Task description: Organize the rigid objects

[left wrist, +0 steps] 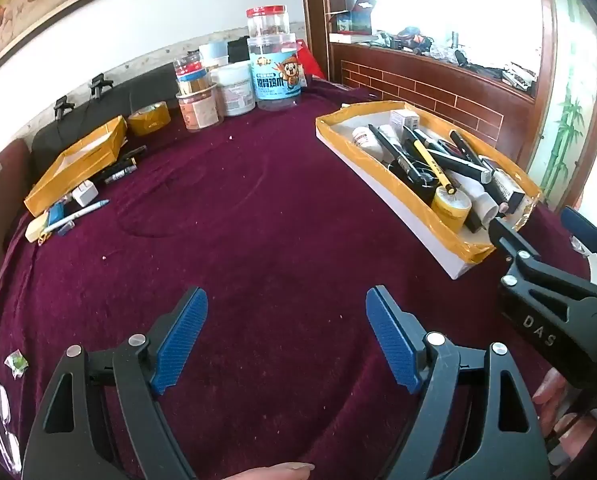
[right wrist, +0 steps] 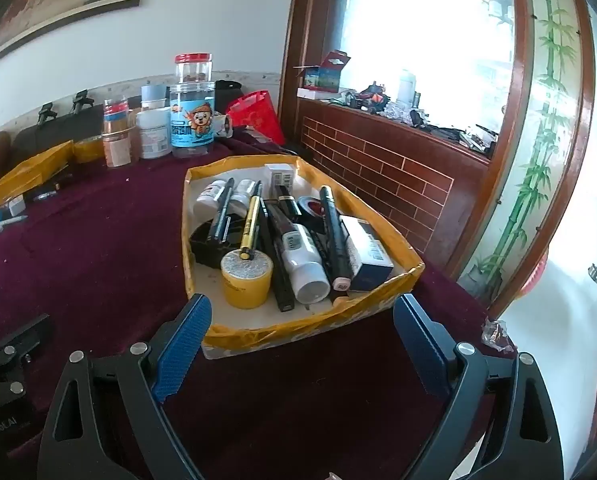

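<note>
Mostly done, by the look of it: right tray (right wrist: 196, 216) on the maroon surface (left wrist: 258, 240) already crammed with pens, bottles, tape and small boxes. Still loose beside the left tray (left wrist: 42, 184) at the far left: a white pen (left wrist: 83, 210), markers (left wrist: 122, 170), a small white box (left wrist: 85, 193). White pen lying flat, long axis slanting up to the right. Left tongs (left wrist: 286, 340) spread, empty; right tongs (right wrist: 302, 348) spread, empty, just short of the right tray
</note>
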A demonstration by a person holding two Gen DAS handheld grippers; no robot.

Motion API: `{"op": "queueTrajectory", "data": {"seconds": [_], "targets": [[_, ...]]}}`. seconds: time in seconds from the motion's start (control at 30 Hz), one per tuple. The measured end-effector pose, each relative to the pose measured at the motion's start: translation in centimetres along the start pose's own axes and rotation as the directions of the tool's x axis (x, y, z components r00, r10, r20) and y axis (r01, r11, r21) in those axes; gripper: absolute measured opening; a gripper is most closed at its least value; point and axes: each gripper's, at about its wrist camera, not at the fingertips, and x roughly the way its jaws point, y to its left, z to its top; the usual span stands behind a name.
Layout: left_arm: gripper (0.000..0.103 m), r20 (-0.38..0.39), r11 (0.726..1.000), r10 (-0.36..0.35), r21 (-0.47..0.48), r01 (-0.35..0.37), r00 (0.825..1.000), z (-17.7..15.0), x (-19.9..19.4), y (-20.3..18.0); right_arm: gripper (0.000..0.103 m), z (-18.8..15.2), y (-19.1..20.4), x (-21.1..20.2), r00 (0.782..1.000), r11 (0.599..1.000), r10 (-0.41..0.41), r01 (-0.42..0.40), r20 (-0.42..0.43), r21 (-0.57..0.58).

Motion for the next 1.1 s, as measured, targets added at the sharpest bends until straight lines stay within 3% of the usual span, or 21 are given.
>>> {"op": "queueTrajectory", "data": {"seconds": [0.13, 0.2, 0.27, 0.3, 0.4, 0.5, 0.6, 0.67, 0.73, 0.8, 0.9, 1.1], "targets": [[0.082, -0.049, 0.999, 0.015, -0.042, -0.017, 0.999, -0.6, -0.8, 1.2, 0.089, 0.0, 0.3, -0.8, 1.0, 1.0, 0.008, -0.008, 0.012, -0.027], [0.082, -0.076, 0.995, 0.035, -0.089, -0.042, 0.997, -1.2, -1.5, 2.6, 0.089, -0.1, 2.2, -0.7, 1.0, 0.997, 0.026, -0.026, -0.003, -0.078], [0.082, -0.115, 0.985, 0.055, -0.155, -0.072, 0.992, -2.0, -1.9, 4.7, 0.089, 0.2, 4.6, -0.8, 0.995, 0.988, 0.09, -0.095, -0.047, -0.118], [0.082, -0.114, 0.985, 0.028, -0.168, -0.047, 0.993, -2.4, -1.7, 7.3, 0.089, 0.7, 6.1, -0.4, 0.989, 0.982, 0.121, -0.132, -0.087, -0.137], [0.082, -0.226, 0.951, 0.048, -0.287, -0.114, 0.973, -4.4, 0.1, 12.7, 0.089, 0.3, 10.5, -0.7, 0.972, 0.944, 0.199, -0.224, -0.123, -0.242], [0.082, -0.289, 0.919, 0.049, -0.361, -0.157, 0.956, -6.4, 0.8, 15.8, 0.089, -0.2, 15.3, 0.1, 0.926, 0.89, 0.283, -0.35, -0.248, -0.293], [0.082, -0.279, 0.914, 0.085, -0.36, -0.186, 0.957, -6.6, 1.1, 16.4, 0.089, -0.6, 18.9, 1.6, 0.867, 0.854, 0.337, -0.446, -0.368, -0.268], [0.082, -0.277, 0.915, 0.082, -0.359, -0.182, 0.957, -7.2, 1.2, 16.8, 0.089, -0.9, 20.1, 2.8, 0.843, 0.848, 0.333, -0.464, -0.422, -0.257], [0.082, -0.27, 0.915, 0.094, -0.357, -0.19, 0.958, -7.3, 1.5, 17.0, 0.09, -1.3, 20.7, 3.7, 0.839, 0.859, 0.324, -0.454, -0.438, -0.234], [0.082, -0.268, 0.914, 0.104, -0.354, -0.198, 0.958, -7.3, 1.5, 17.0, 0.101, -1.5, 20.7, 4.0, 0.84, 0.867, 0.327, -0.449, -0.433, -0.216], [0.083, -0.272, 0.916, 0.121, -0.34, -0.213, 0.955, -7.3, 1.9, 17.1, 0.102, -1.5, 20.5, 4.3, 0.852, 0.884, 0.306, -0.42, -0.424, -0.206], [0.087, -0.275, 0.916, 0.124, -0.337, -0.216, 0.953, -6.7, 2.3, 16.9, 0.102, -0.4, 20.4, 4.9, 0.84, 0.883, 0.319, -0.431, -0.438, -0.184]]}}
